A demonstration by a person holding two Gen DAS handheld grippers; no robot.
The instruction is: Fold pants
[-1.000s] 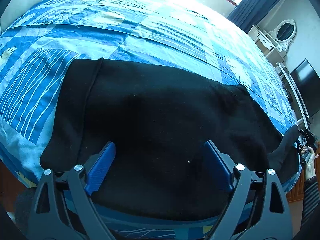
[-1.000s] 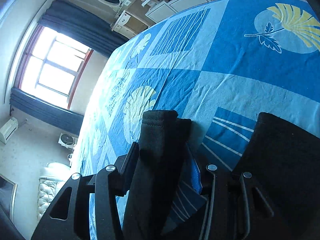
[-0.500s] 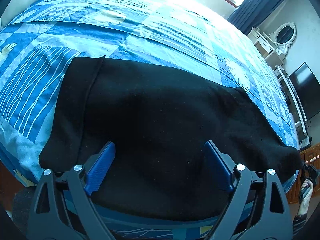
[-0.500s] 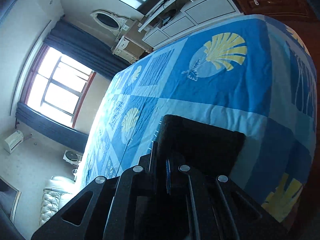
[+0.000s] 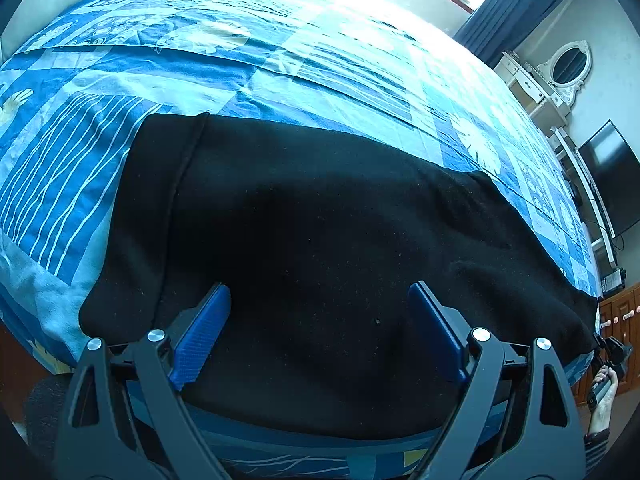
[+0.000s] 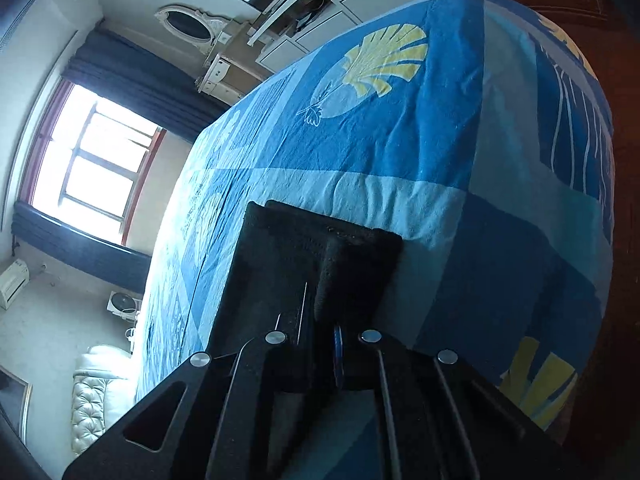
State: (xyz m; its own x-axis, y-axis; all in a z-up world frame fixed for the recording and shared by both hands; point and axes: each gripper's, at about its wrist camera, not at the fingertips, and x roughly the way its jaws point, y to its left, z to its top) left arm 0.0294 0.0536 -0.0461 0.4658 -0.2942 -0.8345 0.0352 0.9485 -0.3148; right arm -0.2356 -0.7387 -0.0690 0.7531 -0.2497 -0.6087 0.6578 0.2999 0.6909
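Note:
Black pants [image 5: 320, 240] lie spread across the near part of a blue patterned bedspread [image 5: 280, 60], waistband at the left, legs running right to the bed's corner. My left gripper [image 5: 320, 312] is open just above the pants near the front edge, its blue pads wide apart. My right gripper [image 6: 320, 320] is shut on the pants' leg end [image 6: 304, 248], which lies stretched flat on the bedspread [image 6: 400, 140] near the bed's corner. The right gripper also shows small at the far right of the left wrist view [image 5: 610, 354].
The bed's front edge runs just below the left gripper. A white dresser with an oval mirror [image 5: 568, 66] and a dark TV [image 5: 608, 176] stand along the right wall. A window with dark blue curtains [image 6: 92, 160] and a white tufted seat [image 6: 94, 396] stand beyond the bed.
My right gripper has closed on the leg end and pulled it outward toward the bed's corner, laying the leg flat and straight. The left gripper has stayed open in place.

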